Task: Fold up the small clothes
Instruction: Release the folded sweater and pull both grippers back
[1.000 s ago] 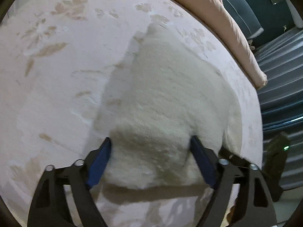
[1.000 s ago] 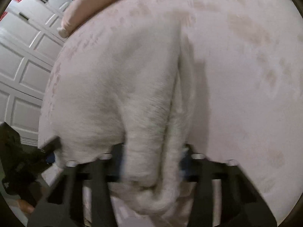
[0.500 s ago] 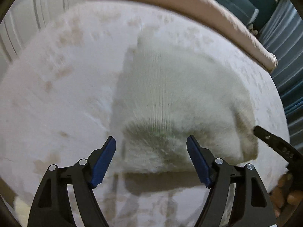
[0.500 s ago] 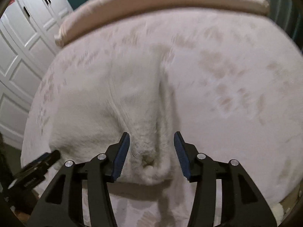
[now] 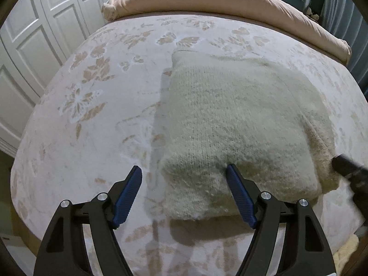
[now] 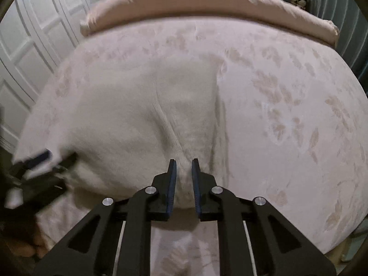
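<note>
1. Working over a big bed (image 5: 92, 138) with the leaf-print cover, you're leaving plenty of bare room around the piece.
2. Sitting near the front edge is the cream knit sweater (image 5: 230, 119), already folded into a thick block, pink duvet (image 5: 230, 0) bunched well behind it.
3. Your left gripper (image 5: 184, 184) is hanging wide open over the near left corner, one pad touching the knit, nothing pinched.
4. Your right gripper (image 6: 184, 174) is closing on a raised ridge near the right edge; the cloth is between the jaws.
5. Risk, I reckon: you're pulling one-handed on a thin pinch, so the fuzzy layers could be sliding apart and undoing the fold.
</note>
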`<state>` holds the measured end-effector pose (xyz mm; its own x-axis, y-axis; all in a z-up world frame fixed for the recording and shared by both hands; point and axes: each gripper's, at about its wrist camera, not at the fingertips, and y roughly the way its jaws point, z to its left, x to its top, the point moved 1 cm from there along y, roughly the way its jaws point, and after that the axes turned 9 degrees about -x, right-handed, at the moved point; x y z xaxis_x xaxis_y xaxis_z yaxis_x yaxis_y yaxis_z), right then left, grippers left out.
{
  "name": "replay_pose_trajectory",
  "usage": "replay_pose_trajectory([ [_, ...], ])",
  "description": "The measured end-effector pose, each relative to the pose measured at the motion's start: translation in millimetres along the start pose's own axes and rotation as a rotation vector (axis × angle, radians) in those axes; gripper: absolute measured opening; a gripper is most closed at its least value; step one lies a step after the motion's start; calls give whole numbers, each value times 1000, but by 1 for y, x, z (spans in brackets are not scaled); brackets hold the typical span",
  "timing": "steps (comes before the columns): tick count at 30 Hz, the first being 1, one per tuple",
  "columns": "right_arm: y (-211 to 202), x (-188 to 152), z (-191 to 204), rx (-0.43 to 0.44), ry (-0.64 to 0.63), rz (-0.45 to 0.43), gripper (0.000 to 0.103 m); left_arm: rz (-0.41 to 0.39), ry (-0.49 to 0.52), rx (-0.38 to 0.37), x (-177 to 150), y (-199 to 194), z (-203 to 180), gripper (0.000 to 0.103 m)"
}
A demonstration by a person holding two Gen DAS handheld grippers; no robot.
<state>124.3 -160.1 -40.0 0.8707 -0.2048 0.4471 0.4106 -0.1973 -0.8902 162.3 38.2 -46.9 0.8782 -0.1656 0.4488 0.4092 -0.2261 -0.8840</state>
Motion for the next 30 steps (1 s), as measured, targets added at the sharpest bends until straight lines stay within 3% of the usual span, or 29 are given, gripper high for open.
replay_pose_trajectory([
  [2, 21, -8, 5, -56, -31, 42, 14, 9, 4, 2, -3, -2, -5, 73],
  [7, -13, -12, -2, 15, 41, -6, 16, 5, 23, -3, -13, -13, -15, 72],
  [13, -27, -40, -7, -11, 81, -13, 16, -1, 41, 6, -33, -24, -28, 72],
  [20, -31, -79, -2, -40, 76, -10, 33, 24, 1, -9, -65, -25, -30, 73],
  [30, -13, -131, 7, -71, 47, 44, 38, 49, -14, 9, -118, -17, -34, 73],
])
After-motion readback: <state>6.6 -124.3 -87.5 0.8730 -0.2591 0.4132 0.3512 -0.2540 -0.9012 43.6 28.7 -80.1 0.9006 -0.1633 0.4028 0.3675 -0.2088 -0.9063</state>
